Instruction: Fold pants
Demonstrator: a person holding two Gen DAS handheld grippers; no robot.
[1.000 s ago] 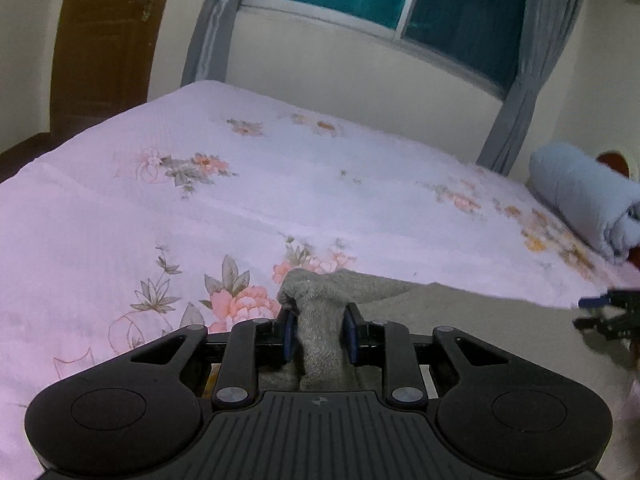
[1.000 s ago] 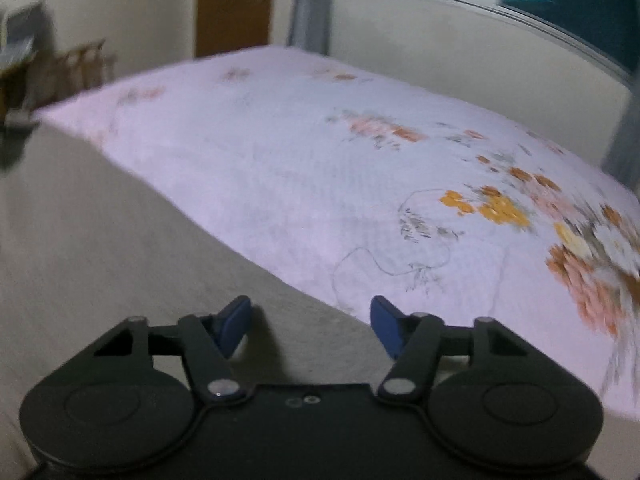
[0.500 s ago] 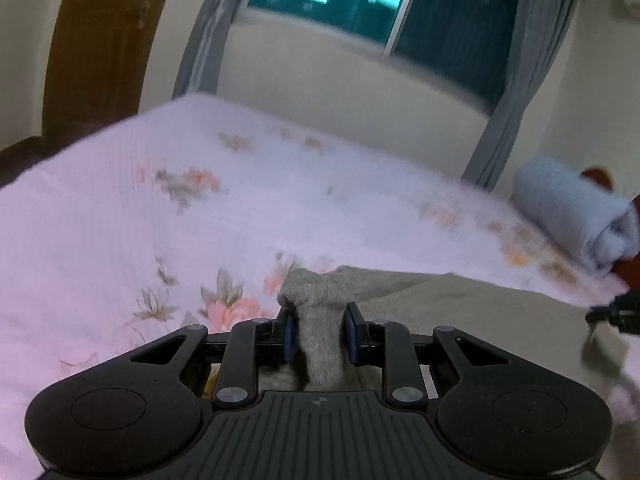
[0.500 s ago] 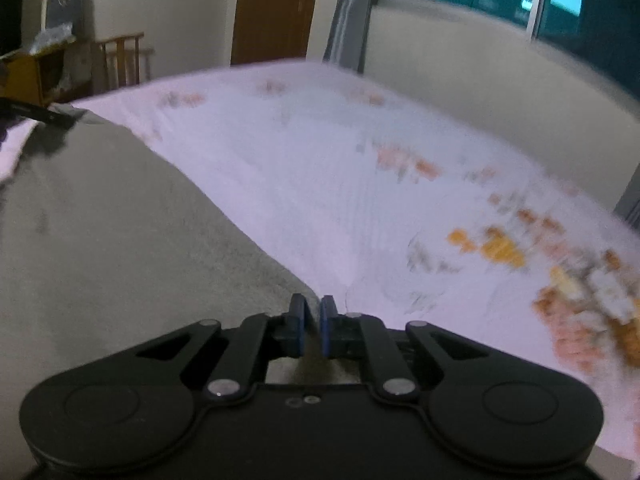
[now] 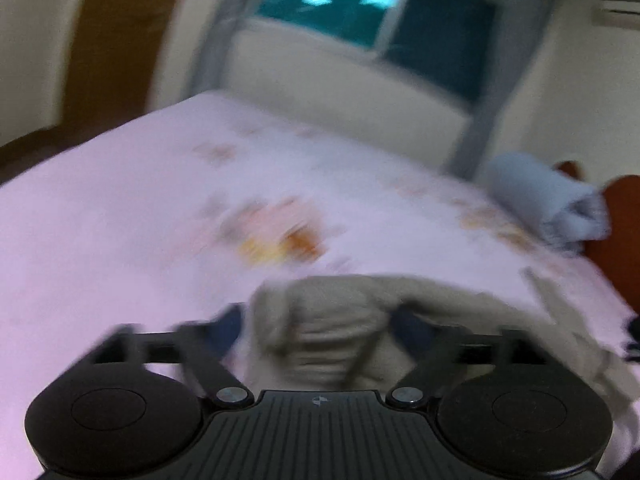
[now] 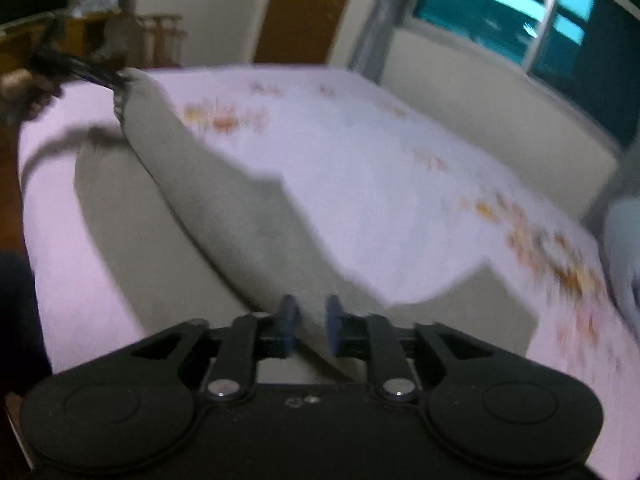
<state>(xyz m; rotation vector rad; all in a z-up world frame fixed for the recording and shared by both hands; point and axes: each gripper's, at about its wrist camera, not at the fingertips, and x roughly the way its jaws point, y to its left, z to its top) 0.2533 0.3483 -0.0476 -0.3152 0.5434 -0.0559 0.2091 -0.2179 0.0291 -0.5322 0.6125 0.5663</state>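
The grey-beige pants (image 6: 224,208) are stretched in the air over the pink floral bed (image 6: 380,168). My right gripper (image 6: 310,328) is shut on one end of the pants. In the right wrist view my left gripper (image 6: 96,74) shows at the far left at the other end of the pants. In the blurred left wrist view the left gripper (image 5: 316,324) has its jaws spread wide, and the bunched pants (image 5: 332,332) lie between the fingers.
A rolled light-blue blanket (image 5: 548,196) lies at the bed's right side. A window with grey curtains (image 5: 360,12) is behind the bed. A brown door (image 6: 304,8) and wooden furniture (image 6: 100,36) stand at the left.
Both grippers rose and lifted the pants off the bed. The left gripper's jaws went from shut on the cloth to wide apart. The right gripper stayed shut on the cloth.
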